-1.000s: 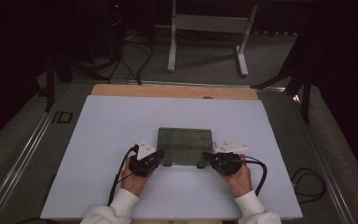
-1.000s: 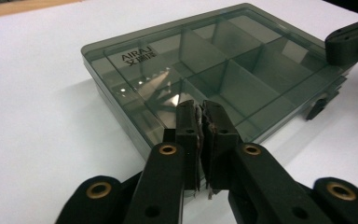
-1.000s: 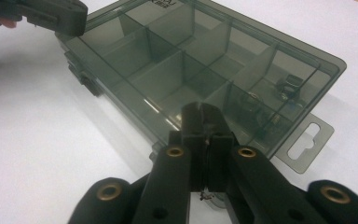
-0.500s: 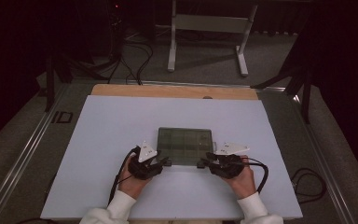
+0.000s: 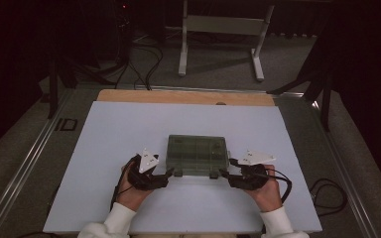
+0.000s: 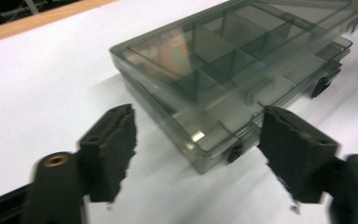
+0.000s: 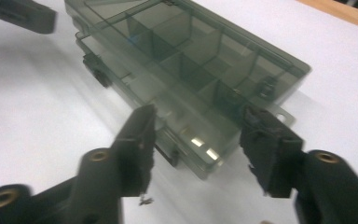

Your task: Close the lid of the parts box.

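Worktop: white sheet (image 5: 129,129) over a wooden board, dark room with cables and a metal stand beyond.
Hands: both come in from the near edge, one at each near corner of the box.
Left gripper (image 5: 171,171): fingers (image 6: 114,140) have just been opening and now stand apart; the near left corner of the box lies between them, untouched by either pad.
Right gripper (image 5: 223,172): fingers (image 7: 137,140) have likewise just been opening; they stand apart around the near right corner, clear of the plastic.
Compartment box (image 5: 197,153): smoky clear plastic, lid down, flat on the worktop just ahead of both grippers, near the middle of the sheet.
Latches: two dark clips (image 5: 213,174) on the near long side, one close to each gripper.
Long axis: runs left to right across the worktop, so the near long side faces the person.
Key relation: box lies straight ahead of both pairs of fingers; each hand is about equally near its own corner and clip.
Judgement: released for now; next move likely works the near clips or lifts the lid.
Far side: wooden strip (image 5: 183,96), then floor and stand (image 5: 223,25).
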`<state>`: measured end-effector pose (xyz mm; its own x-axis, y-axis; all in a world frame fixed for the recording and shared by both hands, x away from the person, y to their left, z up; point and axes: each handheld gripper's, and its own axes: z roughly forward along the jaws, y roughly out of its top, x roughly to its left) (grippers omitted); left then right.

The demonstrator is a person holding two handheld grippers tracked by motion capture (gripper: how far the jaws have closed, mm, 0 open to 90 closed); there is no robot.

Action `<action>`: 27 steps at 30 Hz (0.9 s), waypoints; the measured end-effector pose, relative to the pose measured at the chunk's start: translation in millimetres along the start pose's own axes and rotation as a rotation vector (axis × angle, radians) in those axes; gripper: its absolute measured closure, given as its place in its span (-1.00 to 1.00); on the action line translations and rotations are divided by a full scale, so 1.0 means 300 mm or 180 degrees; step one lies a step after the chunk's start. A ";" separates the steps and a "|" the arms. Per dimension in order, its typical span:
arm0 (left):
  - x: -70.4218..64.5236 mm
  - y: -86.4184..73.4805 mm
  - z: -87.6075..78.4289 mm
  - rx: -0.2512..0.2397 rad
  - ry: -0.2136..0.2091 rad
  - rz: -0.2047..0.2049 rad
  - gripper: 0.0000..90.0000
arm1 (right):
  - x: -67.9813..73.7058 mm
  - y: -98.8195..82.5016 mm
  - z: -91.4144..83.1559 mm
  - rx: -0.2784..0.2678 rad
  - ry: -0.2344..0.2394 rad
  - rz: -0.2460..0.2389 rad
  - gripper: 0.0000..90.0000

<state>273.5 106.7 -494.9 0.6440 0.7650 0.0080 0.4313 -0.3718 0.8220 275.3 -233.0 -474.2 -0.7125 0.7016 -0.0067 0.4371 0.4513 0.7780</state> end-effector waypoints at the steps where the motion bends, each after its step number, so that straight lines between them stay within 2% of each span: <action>1: 0.006 0.000 -0.008 -0.0012 -0.0002 -0.0009 -0.46 | -0.006 -0.003 -0.007 0.0000 0.0009 0.0037 -0.12; 2: 0.013 0.000 -0.016 -0.0016 0.0011 -0.0013 -0.57 | -0.021 -0.014 -0.021 -0.0023 0.0049 0.0133 -0.18; 4: 0.031 -0.002 -0.033 -0.0024 -0.0002 -0.0057 -0.66 | -0.028 -0.021 -0.028 -0.0041 0.0039 0.0173 -0.22; 8: 0.069 -0.010 -0.068 -0.0083 0.0043 -0.0131 -0.73 | -0.052 -0.043 -0.067 -0.0089 -0.0104 0.0260 -0.45; 9: 0.078 -0.011 -0.076 -0.0086 0.0075 -0.0151 -0.73 | -0.052 -0.043 -0.067 -0.0089 -0.0104 0.0260 -0.45; 12: 0.105 -0.019 -0.103 -0.0139 0.0146 -0.0214 -0.81 | -0.069 -0.065 -0.093 -0.0098 -0.0262 0.0263 -0.60; 13: 0.114 -0.022 -0.112 -0.0152 0.0165 -0.0227 -0.81 | -0.069 -0.065 -0.093 -0.0098 -0.0262 0.0263 -0.60; 14: 0.123 -0.026 -0.121 -0.0174 0.0173 -0.0237 -0.82 | -0.079 -0.082 -0.101 -0.0072 -0.0299 0.0311 -0.66; 20: 0.157 -0.052 -0.175 -0.0246 0.0243 -0.0207 -0.85 | -0.096 -0.123 -0.116 -0.0058 -0.0359 0.0390 -0.68; 27: 0.195 -0.089 -0.242 -0.0318 0.0303 -0.0177 -0.86 | -0.119 -0.164 -0.144 -0.0155 -0.0375 0.0549 -0.69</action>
<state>253.8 199.4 -474.9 0.5560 0.8311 0.0110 0.3966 -0.2769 0.8752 255.5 -304.2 -485.1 -0.5591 0.8271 0.0579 0.5180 0.2939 0.8033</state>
